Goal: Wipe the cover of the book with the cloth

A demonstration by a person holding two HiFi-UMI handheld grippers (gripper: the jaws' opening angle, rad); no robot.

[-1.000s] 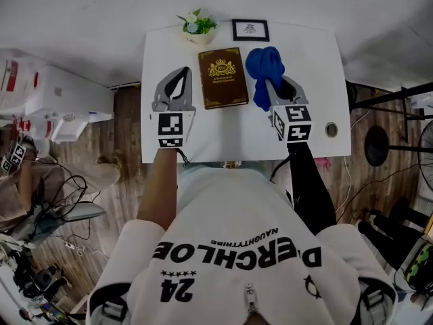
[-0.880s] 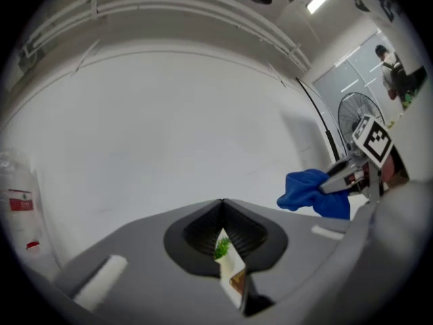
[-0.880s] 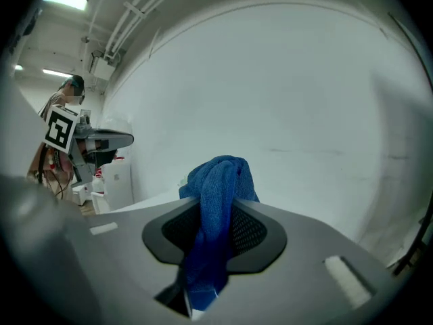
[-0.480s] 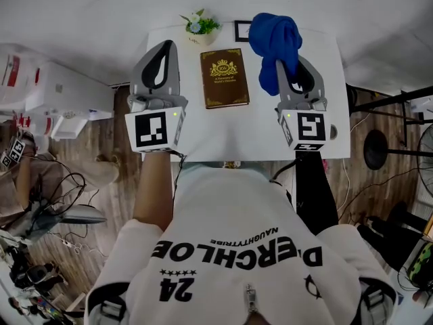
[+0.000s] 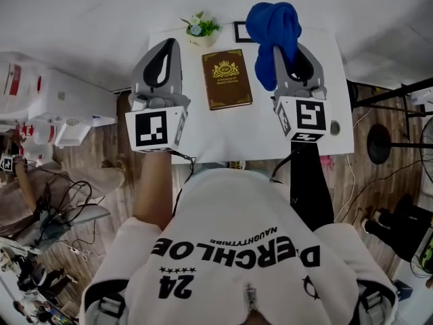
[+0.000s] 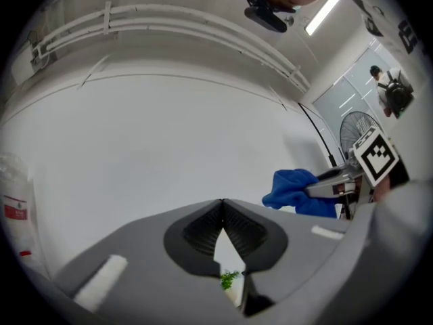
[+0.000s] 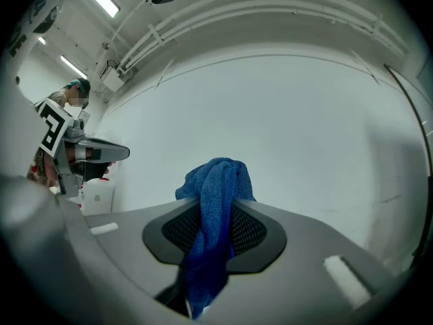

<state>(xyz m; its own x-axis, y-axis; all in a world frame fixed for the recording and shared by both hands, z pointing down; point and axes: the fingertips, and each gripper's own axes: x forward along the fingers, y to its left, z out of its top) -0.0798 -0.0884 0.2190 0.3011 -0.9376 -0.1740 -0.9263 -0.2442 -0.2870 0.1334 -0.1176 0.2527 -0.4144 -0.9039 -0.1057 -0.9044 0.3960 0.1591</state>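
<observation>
A brown book (image 5: 226, 78) with a gold emblem lies flat on the white table (image 5: 230, 137), between my two grippers. My right gripper (image 5: 283, 40) is raised to the right of the book and is shut on a blue cloth (image 5: 273, 34), which bunches above its tips and hangs down between the jaws (image 7: 216, 229). My left gripper (image 5: 166, 47) is raised left of the book, jaws shut with nothing in them (image 6: 223, 205). From the left gripper view the blue cloth (image 6: 294, 191) shows at the right, held by the other gripper.
A small potted plant (image 5: 199, 27) and a framed picture (image 5: 242, 30) stand at the table's far edge behind the book. A small round object (image 5: 334, 127) sits at the table's right edge. White boxes (image 5: 57, 97) stand on the floor at left.
Both grippers have risen from the table toward the camera, the right one lifting the blue cloth off the surface. Since half a second ago they have barely moved.
</observation>
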